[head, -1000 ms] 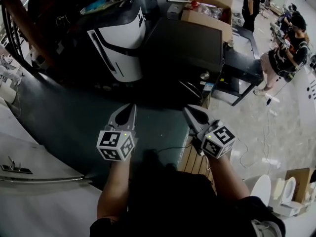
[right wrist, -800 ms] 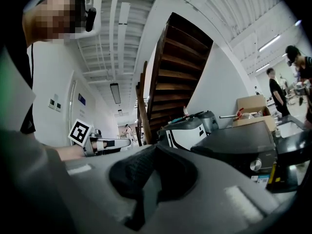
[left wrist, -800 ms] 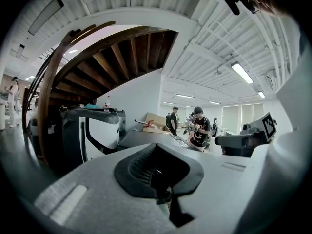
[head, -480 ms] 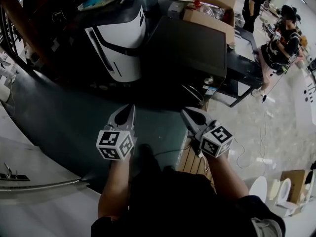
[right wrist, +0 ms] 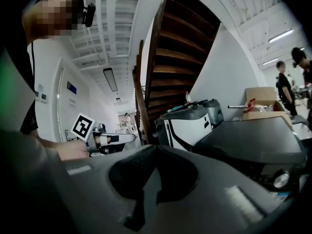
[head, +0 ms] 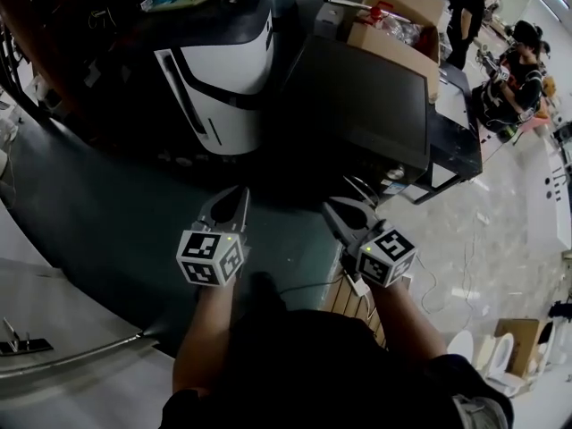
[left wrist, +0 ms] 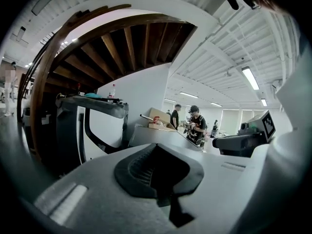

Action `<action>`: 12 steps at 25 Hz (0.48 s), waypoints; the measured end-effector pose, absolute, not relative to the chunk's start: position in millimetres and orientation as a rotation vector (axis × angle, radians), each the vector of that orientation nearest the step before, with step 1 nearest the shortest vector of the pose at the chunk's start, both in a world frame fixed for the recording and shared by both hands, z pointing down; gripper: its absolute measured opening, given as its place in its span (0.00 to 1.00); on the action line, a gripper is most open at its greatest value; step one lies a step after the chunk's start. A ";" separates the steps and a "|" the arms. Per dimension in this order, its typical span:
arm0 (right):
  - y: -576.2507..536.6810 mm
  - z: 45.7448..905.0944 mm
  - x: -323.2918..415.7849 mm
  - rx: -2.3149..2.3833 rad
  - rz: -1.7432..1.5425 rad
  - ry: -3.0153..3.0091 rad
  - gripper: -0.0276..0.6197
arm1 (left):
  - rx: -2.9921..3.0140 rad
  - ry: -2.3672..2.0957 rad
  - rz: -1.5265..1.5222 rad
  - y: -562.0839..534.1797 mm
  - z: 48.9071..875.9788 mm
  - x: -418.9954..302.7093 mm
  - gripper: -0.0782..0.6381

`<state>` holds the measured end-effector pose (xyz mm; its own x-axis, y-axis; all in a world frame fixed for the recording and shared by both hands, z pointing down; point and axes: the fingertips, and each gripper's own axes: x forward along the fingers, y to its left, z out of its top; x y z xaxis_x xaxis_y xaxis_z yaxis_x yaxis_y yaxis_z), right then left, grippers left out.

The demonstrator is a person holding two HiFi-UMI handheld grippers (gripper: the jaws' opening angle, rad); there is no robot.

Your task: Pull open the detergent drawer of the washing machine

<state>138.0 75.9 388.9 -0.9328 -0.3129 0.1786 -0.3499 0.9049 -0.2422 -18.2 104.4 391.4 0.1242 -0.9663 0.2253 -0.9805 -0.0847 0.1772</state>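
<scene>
Though the washing machine (head: 362, 96) sits dark just beyond both tools, with a cardboard box (head: 398, 29) behind it, its detergent drawer cannot be made out. The left gripper (head: 237, 193) and right gripper (head: 331, 207) hover side by side short of it, jaws pressed together, holding nothing.

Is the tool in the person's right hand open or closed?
Closed: the right tool has its jaws meeting at the tips, with nothing between them.

The washing machine (head: 362, 101) is stood on the floor (head: 107, 222). A white machine (head: 219, 70) is stood left of it, a black table (head: 456, 146) right of it.
</scene>
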 end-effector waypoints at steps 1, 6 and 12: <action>68.3 389.1 128.4 0.513 0.406 -2.929 0.05 | 2.131 -1.896 0.079 96.5 392.1 -25.4 0.12; 42.4 396.6 86.3 0.520 0.417 -2.888 0.05 | 2.150 -1.840 0.092 66.7 399.2 -59.9 0.12; 18.7 408.1 55.0 0.582 0.418 -2.846 0.05 | 2.177 -1.780 0.117 37.4 407.5 -94.7 0.12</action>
